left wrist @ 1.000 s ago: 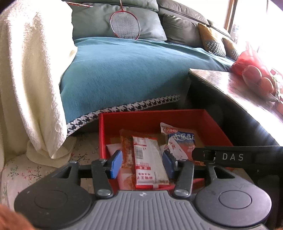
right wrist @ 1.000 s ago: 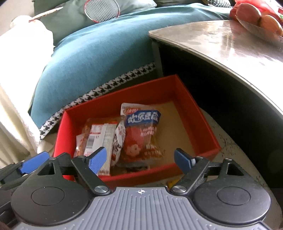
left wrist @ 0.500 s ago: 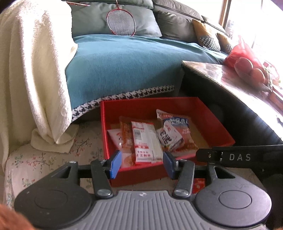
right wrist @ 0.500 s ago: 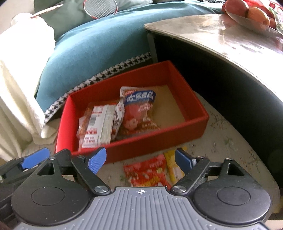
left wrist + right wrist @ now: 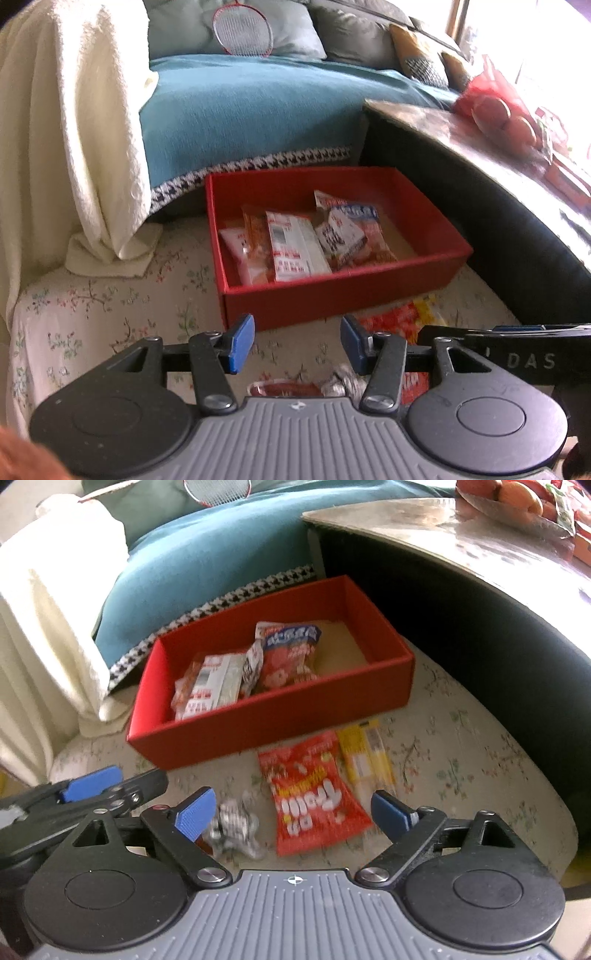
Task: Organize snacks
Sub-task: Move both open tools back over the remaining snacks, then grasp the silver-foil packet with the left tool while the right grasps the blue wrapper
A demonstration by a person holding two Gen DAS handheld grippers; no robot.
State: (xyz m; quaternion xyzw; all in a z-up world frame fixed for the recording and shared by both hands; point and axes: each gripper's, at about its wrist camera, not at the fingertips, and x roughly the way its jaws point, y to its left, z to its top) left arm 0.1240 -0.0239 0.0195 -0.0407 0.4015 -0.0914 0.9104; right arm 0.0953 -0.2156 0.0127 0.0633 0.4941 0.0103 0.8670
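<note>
we see the red rectangular cardboard box [image 5: 280,709] on the floral-printed cloth [image 5: 461,746], close by the teal blanket with a houndstooth hem [image 5: 258,110] and the dark curved table [image 5: 461,635]. several snack packets [image 5: 299,240] lie piled in the box toward its left end; the right end shows bare floor.

outside the box, on the cloth just in front of it: a red gummy bag [image 5: 310,794], a yellow packet [image 5: 364,755] touching its right edge, and a crumpled silver wrapper [image 5: 236,827] to its left.

our right gripper [image 5: 293,808] has just been widening its jaws; they stand wide apart above the red bag, pads clear of it, gripping nothing.

our left gripper [image 5: 297,341] is partly spread and empty, hovering before the box's front wall.
</note>
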